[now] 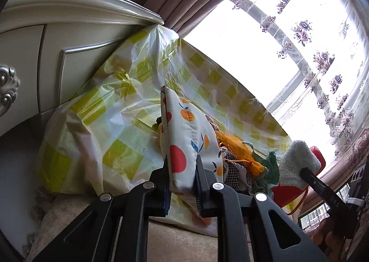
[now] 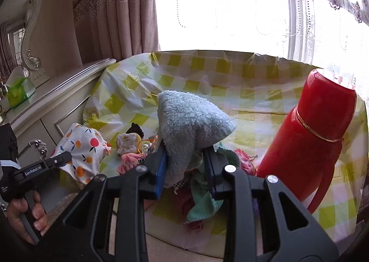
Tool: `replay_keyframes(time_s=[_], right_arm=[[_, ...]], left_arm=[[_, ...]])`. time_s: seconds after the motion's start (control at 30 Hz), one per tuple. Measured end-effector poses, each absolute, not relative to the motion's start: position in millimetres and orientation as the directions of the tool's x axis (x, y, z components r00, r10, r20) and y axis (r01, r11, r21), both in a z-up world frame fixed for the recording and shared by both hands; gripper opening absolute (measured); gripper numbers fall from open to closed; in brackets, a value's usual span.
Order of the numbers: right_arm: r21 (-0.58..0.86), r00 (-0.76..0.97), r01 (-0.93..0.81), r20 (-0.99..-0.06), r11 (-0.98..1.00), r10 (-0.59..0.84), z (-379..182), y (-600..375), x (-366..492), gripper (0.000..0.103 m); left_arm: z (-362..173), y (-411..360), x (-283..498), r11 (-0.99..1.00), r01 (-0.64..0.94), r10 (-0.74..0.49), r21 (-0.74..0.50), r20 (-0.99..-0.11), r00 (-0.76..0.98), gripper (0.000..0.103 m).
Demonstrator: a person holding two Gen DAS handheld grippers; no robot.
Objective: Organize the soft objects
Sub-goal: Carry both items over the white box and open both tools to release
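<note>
The left gripper [image 1: 182, 176] pinches a fruit-print cloth pouch [image 1: 189, 137] by its lower edge; the right gripper [image 2: 185, 165] pinches a fluffy blue towel [image 2: 186, 121], both above the checkered surface [image 2: 253, 105]. Both look light, floppy and unbreakable, so an edge grip should hold. Beyond lie more cloths [image 2: 198, 204] beside a red flask [image 2: 316, 137].

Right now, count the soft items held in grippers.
2. The fruit-print pouch sits clamped in the left gripper; the pale blue towel sits clamped in the right gripper. Other cloths lie loose below.
</note>
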State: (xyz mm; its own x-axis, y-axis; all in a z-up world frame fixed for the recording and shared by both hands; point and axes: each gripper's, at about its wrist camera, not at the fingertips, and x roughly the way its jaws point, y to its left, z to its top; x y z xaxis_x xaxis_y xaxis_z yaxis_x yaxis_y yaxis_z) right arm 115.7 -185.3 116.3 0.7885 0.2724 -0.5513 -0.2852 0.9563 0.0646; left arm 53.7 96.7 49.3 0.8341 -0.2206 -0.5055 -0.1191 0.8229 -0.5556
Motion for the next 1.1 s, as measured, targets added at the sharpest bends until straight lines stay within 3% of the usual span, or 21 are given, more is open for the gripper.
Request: replay_keyframes(time_s=[0.57, 1.1], right_arm=[[0.090, 0.687, 0.103, -0.727, 0.991, -0.005, 62.9, -357.8, 2.7, 0.033], [0.115, 0.588, 0.374, -0.797, 0.920, -0.139, 37.7, -471.6, -62.3, 0.036]], left_arm=[[57.1, -75.2, 28.3, 0.797, 0.230, -0.554, -0.558, -0.525, 0.646, 0.017], [46.3, -224.3, -1.2, 0.698, 0.450, -0.714, -0.557, -0.593, 0.373, 0.018]])
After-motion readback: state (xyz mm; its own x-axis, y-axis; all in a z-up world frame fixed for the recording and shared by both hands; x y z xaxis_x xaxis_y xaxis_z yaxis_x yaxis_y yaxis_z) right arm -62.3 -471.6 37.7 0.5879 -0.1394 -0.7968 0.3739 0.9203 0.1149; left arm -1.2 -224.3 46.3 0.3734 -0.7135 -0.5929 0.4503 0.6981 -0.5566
